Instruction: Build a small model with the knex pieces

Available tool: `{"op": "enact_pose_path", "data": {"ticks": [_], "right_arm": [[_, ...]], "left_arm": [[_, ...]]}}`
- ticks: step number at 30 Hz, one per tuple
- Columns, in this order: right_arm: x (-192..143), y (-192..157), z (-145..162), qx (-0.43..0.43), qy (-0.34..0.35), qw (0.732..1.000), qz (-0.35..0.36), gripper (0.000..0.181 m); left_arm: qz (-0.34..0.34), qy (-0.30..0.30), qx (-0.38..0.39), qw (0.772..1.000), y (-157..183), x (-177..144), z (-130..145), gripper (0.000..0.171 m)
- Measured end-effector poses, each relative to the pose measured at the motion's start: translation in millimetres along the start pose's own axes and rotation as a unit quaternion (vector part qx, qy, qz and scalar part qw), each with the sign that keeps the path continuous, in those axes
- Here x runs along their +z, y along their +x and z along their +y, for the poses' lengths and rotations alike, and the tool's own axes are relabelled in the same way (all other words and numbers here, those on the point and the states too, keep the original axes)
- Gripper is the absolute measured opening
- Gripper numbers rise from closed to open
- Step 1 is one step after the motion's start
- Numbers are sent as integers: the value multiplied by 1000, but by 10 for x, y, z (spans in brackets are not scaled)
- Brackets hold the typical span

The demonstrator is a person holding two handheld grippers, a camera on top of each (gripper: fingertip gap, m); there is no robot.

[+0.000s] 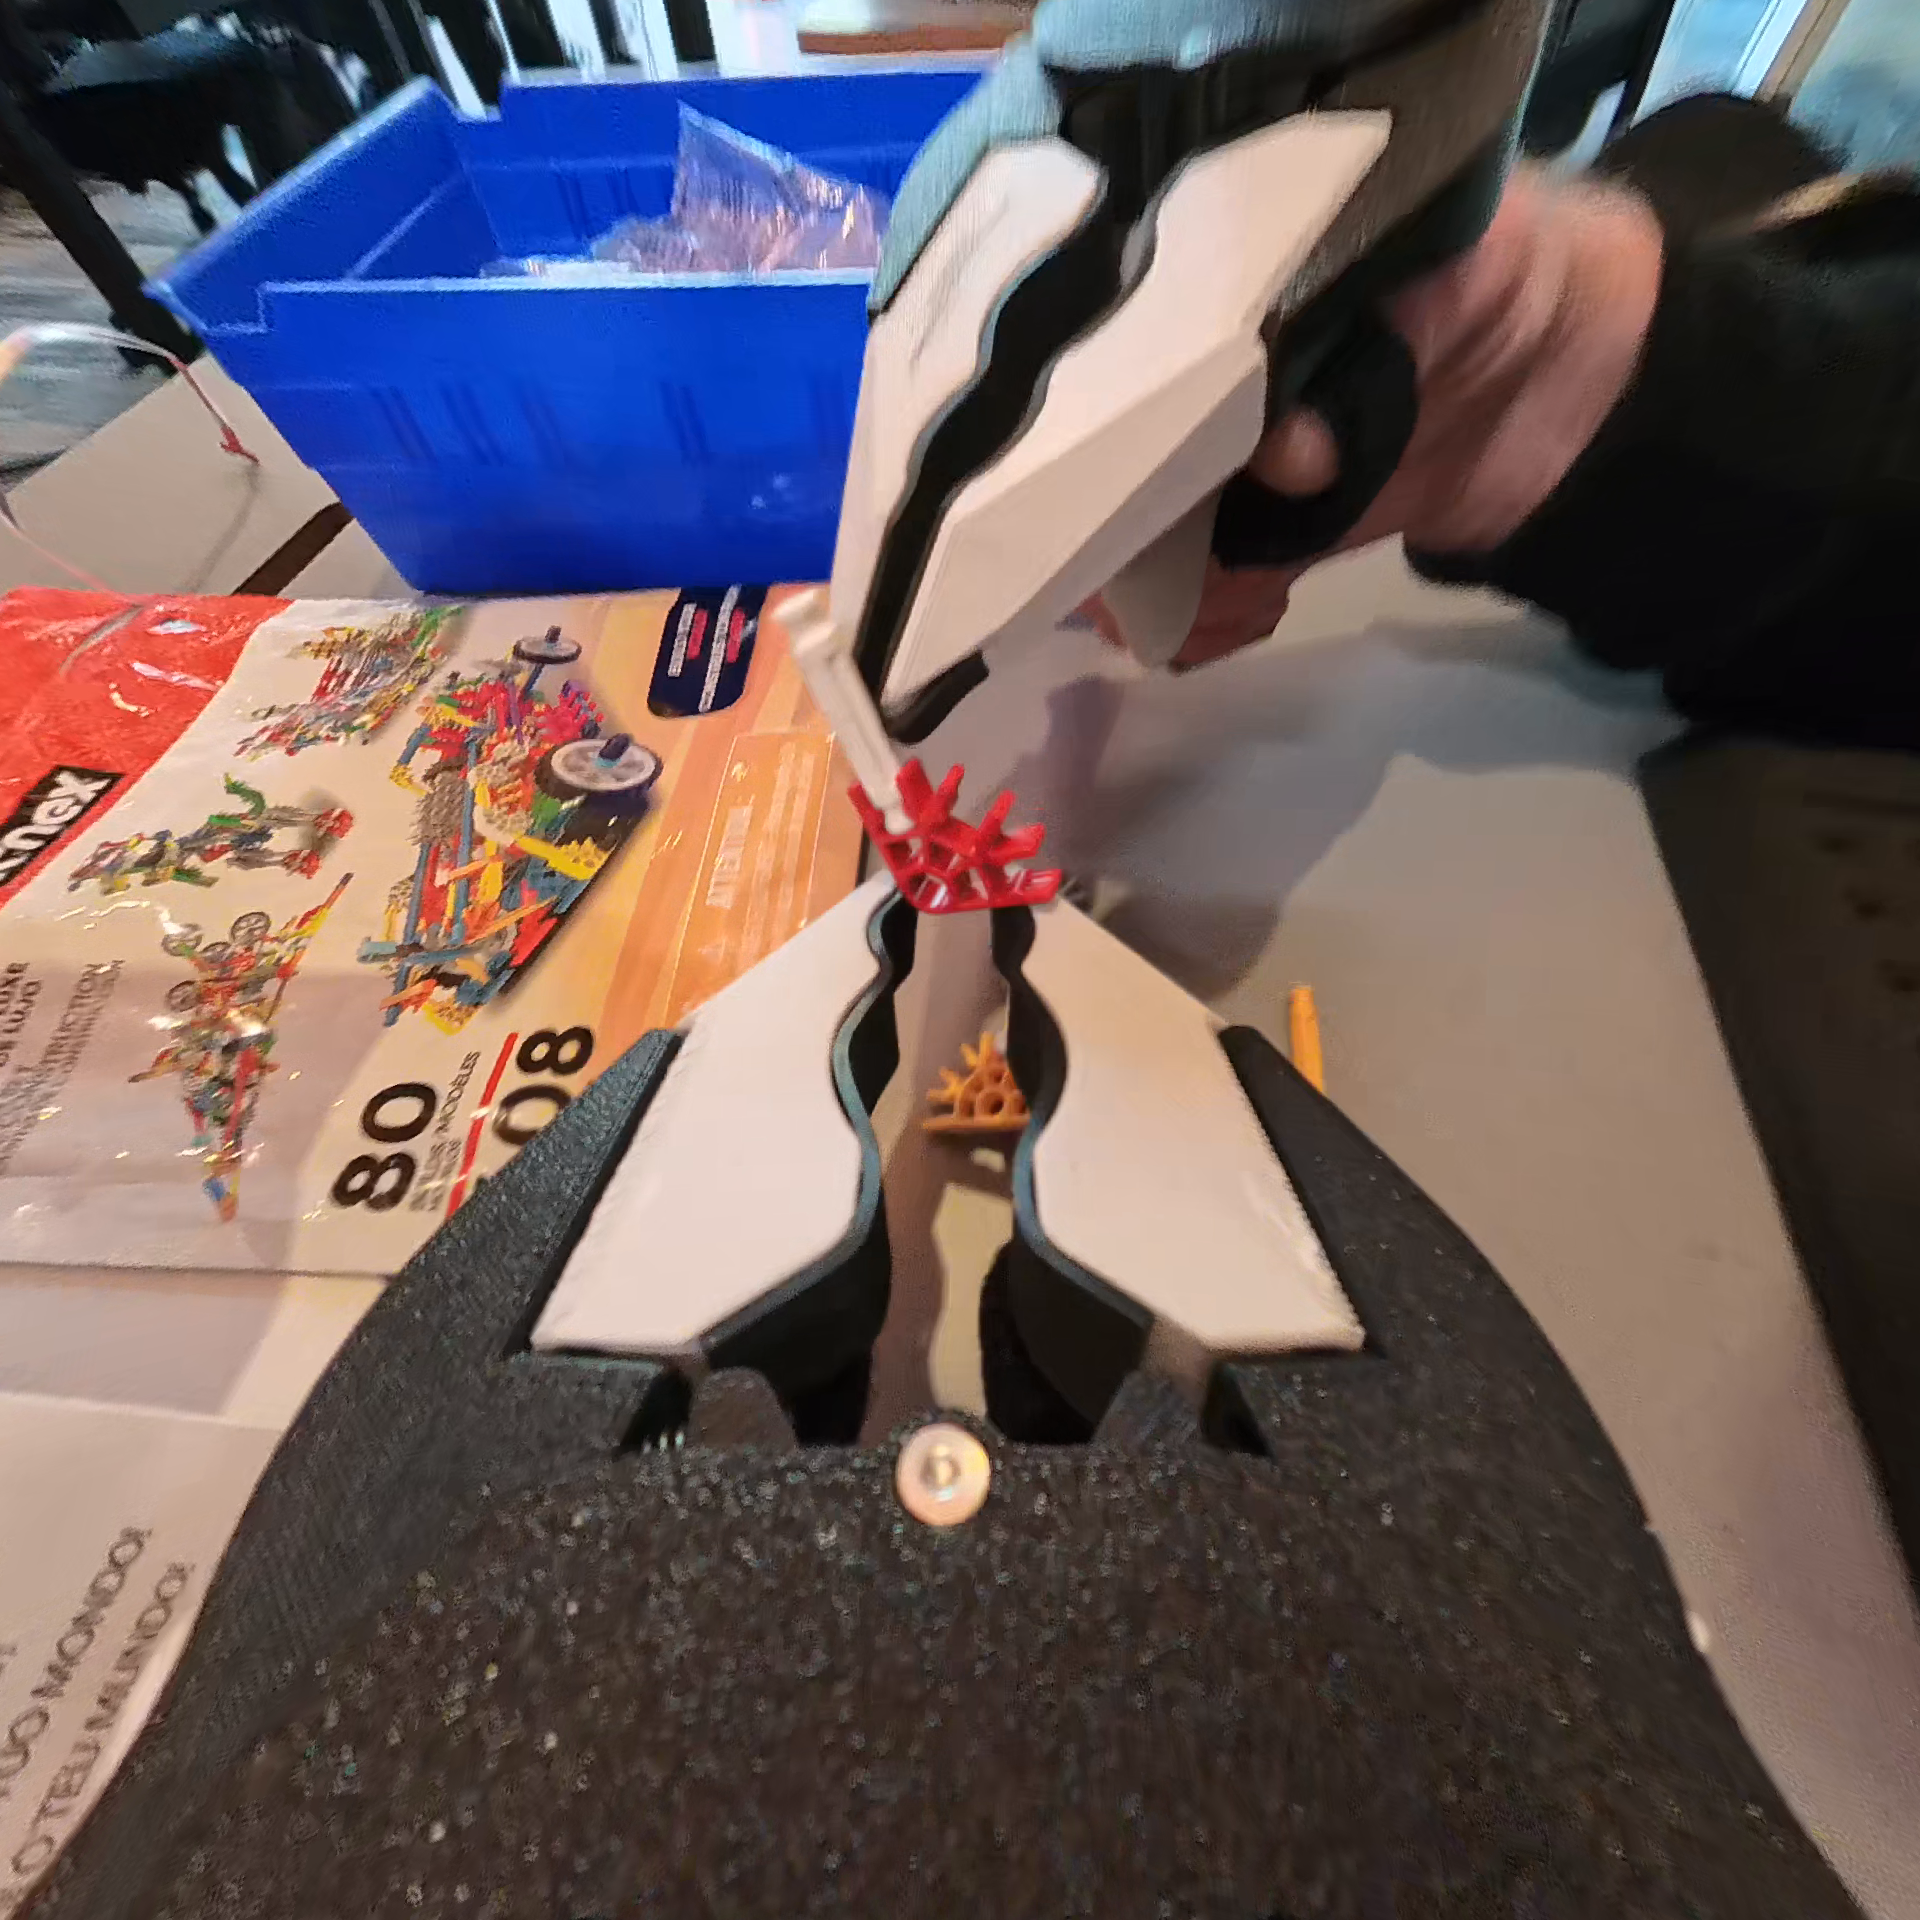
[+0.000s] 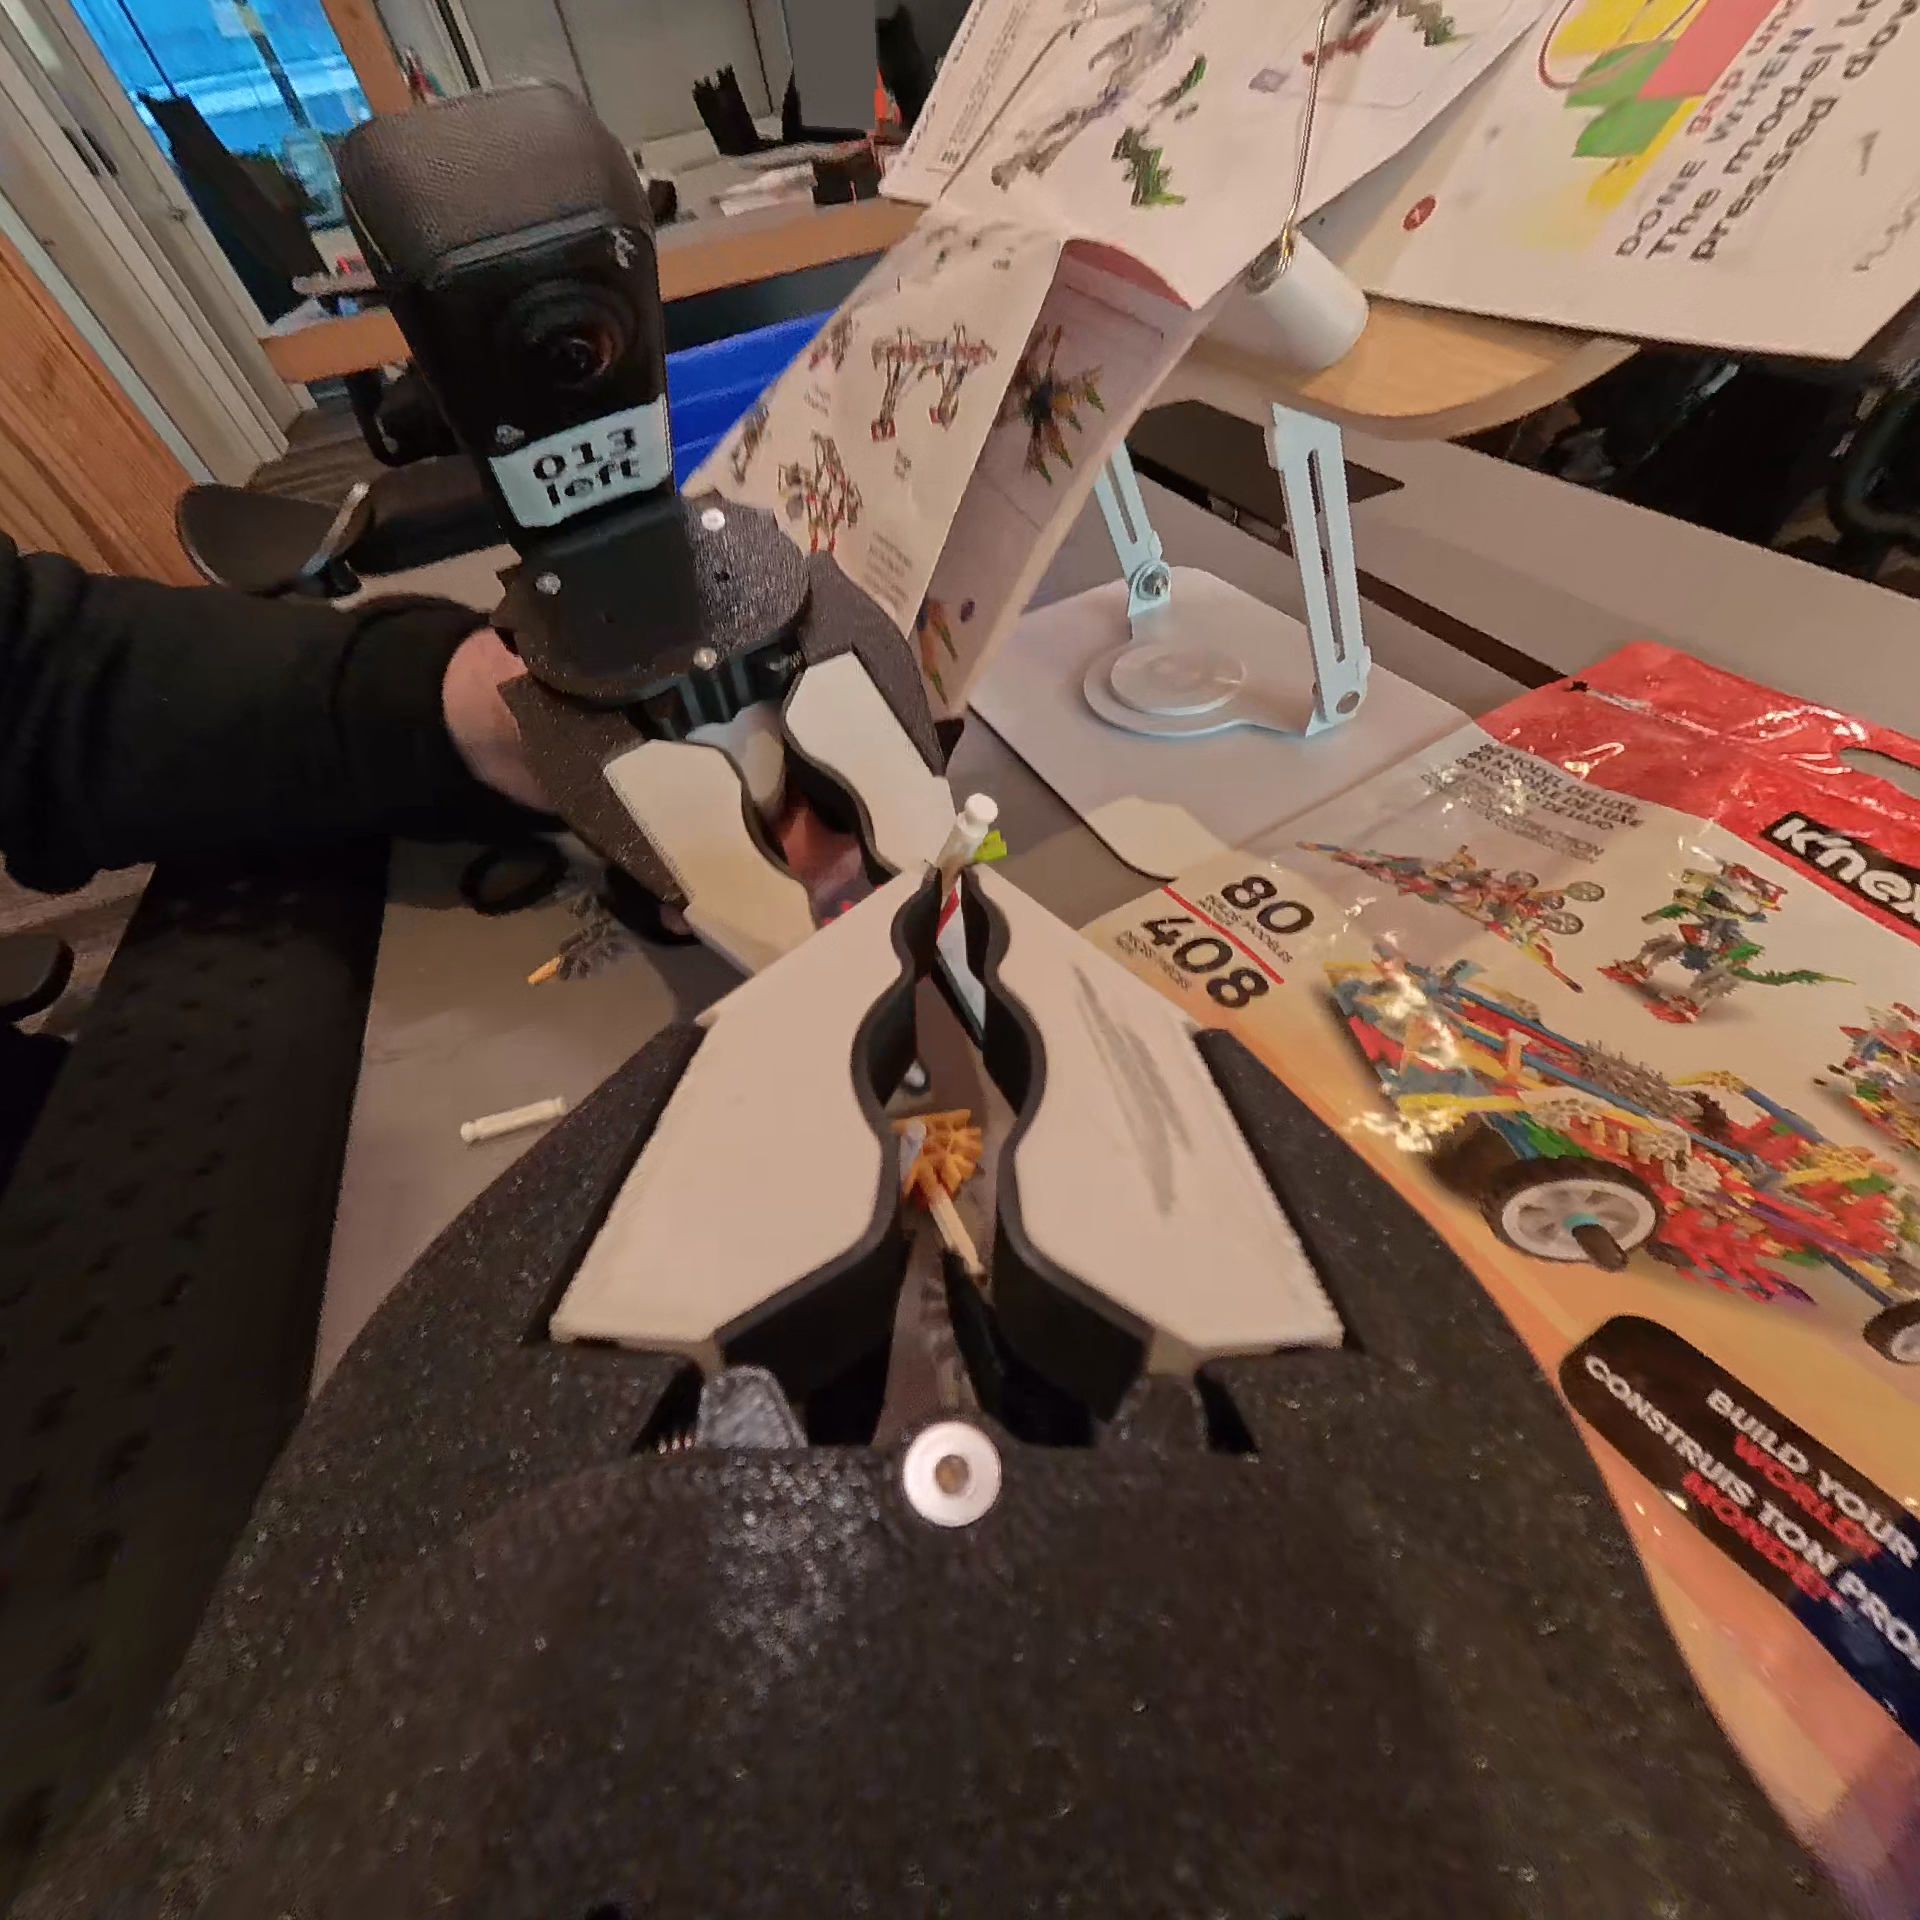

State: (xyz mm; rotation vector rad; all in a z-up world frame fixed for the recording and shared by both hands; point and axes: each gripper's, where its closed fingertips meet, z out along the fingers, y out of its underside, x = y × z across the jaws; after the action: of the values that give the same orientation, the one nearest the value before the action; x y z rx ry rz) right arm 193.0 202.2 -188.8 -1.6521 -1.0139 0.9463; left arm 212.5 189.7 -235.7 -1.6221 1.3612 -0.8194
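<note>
Pinching a red connector piece (image 1: pixel 951 847) at its tips, the left hand-held gripper (image 1: pixel 951 902) has its jaws drawn narrow around the piece's lower edge. The right hand-held gripper (image 1: pixel 883 717) comes in from above in the left wrist view, its jaws nearly together on a white rod (image 1: pixel 847 691) whose lower end meets a slot of the red connector. In the right wrist view that same gripper (image 2: pixel 948 878) shows the rod's white end (image 2: pixel 971 821) poking out past its closed tips, with the left one just beyond, held by a hand in a black sleeve (image 2: pixel 208 707).

On the desk (image 1: pixel 1455 935) below lie an orange connector (image 1: pixel 977 1091) and a thin orange rod (image 1: pixel 1304 1034); a second white rod (image 2: pixel 514 1120) lies off to the side.

A printed plastic bag (image 1: pixel 312 883) for a construction toy lies flat on the desk, red at one end, with pictures of models and large numerals. An open instruction booklet (image 2: pixel 987 343) leans on a pale stand (image 2: pixel 1226 644). A white label sits on the camera (image 2: pixel 551 312) of the left gripper.

A blue bin (image 1: pixel 499 364) stands behind the bag and holds crumpled clear plastic bags (image 1: pixel 748 208).
</note>
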Motion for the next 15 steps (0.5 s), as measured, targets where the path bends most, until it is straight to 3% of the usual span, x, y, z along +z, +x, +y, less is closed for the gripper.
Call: {"op": "enact_pose_path", "data": {"ticks": [2, 9, 15], "right_arm": [[-40, 16, 83, -11, -24, 1000, 7, 0], [-20, 20, 378, -28, -97, 995, 8, 0], [-138, 231, 403, -16, -115, 991, 72, 2]], "left_arm": [[-30, -20, 19, 999, -102, -21, 71, 0], [-24, -55, 45, 997, -82, -2, 215, 0], [-55, -112, 77, 989, -183, 18, 424, 0]]}}
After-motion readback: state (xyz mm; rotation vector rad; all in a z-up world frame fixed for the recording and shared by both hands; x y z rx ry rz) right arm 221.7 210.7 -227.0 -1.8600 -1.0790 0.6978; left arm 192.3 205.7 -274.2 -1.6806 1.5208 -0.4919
